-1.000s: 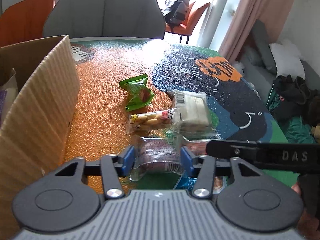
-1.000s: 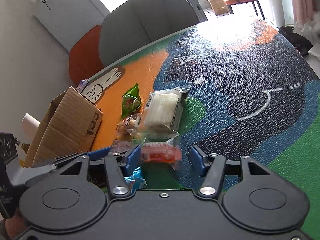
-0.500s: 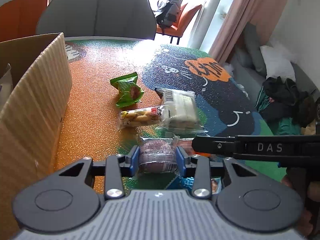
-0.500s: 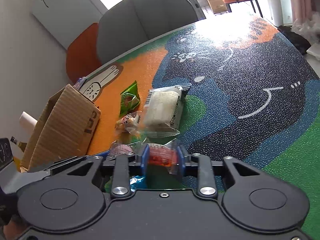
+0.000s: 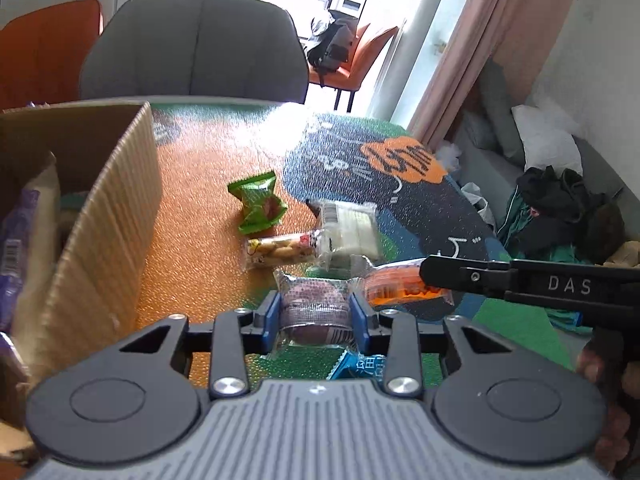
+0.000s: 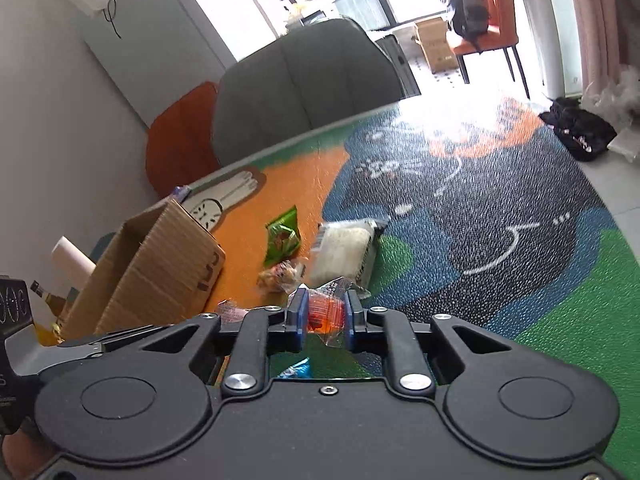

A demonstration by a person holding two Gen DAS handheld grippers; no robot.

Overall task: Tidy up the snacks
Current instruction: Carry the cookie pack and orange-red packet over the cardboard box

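My left gripper is shut on a clear-wrapped purple-brown snack and holds it above the table. My right gripper is shut on an orange snack packet, which also shows in the left wrist view. On the table lie a green packet, a clear pack of peanuts, a white wafer pack and a blue packet under my left gripper. The open cardboard box stands to the left and holds purple packets.
A grey chair and an orange chair stand behind the table. The colourful cat-print mat covers the table. Clothes lie on a sofa to the right. A bottle and a paper roll stand beyond the box.
Both grippers closed on their snacks, the left on the purple-brown one, the right on the orange one, and lifted them off the table.
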